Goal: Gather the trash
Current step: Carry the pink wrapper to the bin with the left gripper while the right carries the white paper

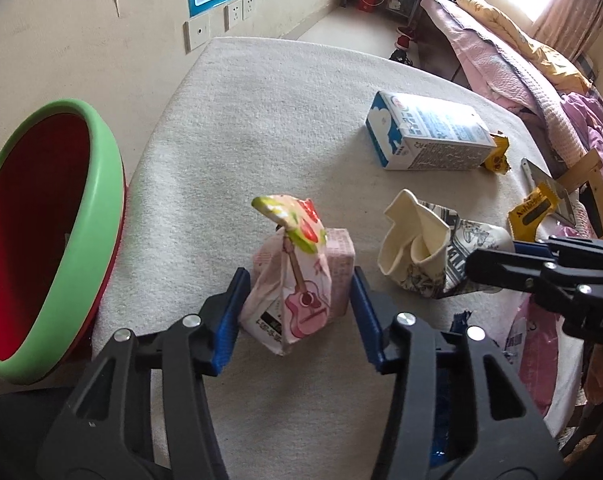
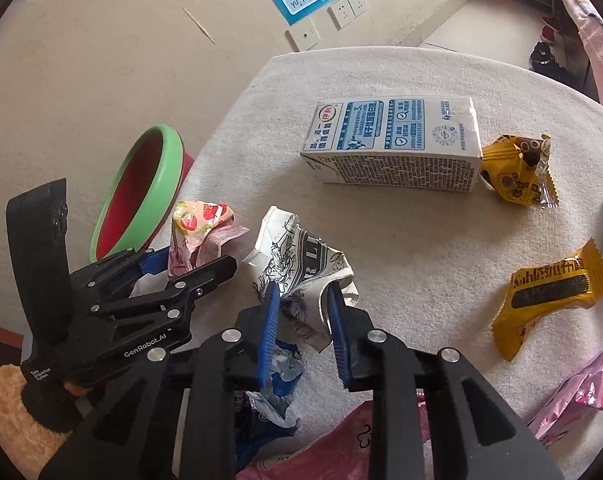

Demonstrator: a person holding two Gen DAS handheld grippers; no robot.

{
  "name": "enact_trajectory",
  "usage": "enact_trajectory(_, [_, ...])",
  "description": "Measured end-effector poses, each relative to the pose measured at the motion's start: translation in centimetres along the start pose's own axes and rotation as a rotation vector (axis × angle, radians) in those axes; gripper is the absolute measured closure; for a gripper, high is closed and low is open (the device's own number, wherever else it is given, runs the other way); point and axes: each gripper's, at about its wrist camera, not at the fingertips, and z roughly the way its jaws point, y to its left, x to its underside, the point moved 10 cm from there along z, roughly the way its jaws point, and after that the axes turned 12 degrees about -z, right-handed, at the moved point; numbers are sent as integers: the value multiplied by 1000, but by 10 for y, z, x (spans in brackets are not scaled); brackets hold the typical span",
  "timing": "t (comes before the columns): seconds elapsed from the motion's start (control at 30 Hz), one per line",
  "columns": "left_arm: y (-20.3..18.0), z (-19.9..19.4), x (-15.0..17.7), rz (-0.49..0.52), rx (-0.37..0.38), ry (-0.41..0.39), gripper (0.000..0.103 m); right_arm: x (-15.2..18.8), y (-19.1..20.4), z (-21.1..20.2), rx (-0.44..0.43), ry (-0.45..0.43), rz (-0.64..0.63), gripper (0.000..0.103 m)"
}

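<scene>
A squashed pink carton (image 1: 301, 280) with a guitar and strawberries printed on it stands on the white tablecloth (image 1: 261, 140). My left gripper (image 1: 299, 280) straddles it, and both blue pads press on its sides. In the right wrist view the same pink carton (image 2: 197, 220) shows beside the left gripper's fingers. My right gripper (image 2: 303, 292) is shut on the edge of a crumpled paper cup (image 2: 297, 248) with black and blue drawings. That paper cup (image 1: 421, 248) lies just right of the carton. A red basin with a green rim (image 1: 105, 208) sits tilted at the table's left edge.
A blue-and-white milk carton (image 2: 393, 144) lies on its side further back. Two yellow snack wrappers (image 2: 517, 168) (image 2: 549, 300) lie to the right. A crumpled blue wrapper (image 2: 277, 380) and a pink plastic bag (image 2: 361, 432) lie near me. The wall runs on the left, a bed (image 1: 521, 60) on the right.
</scene>
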Motion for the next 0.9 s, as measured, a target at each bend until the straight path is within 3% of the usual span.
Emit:
enact_trajectory(0.33, [30, -33, -11, -125, -12, -67, 54, -10, 5, -12, -35, -53, 14, 79])
enact_trajectory(0.9, [37, -80, -24, -157, 0, -158, 54, -17, 26, -33, -27, -103, -41, 79])
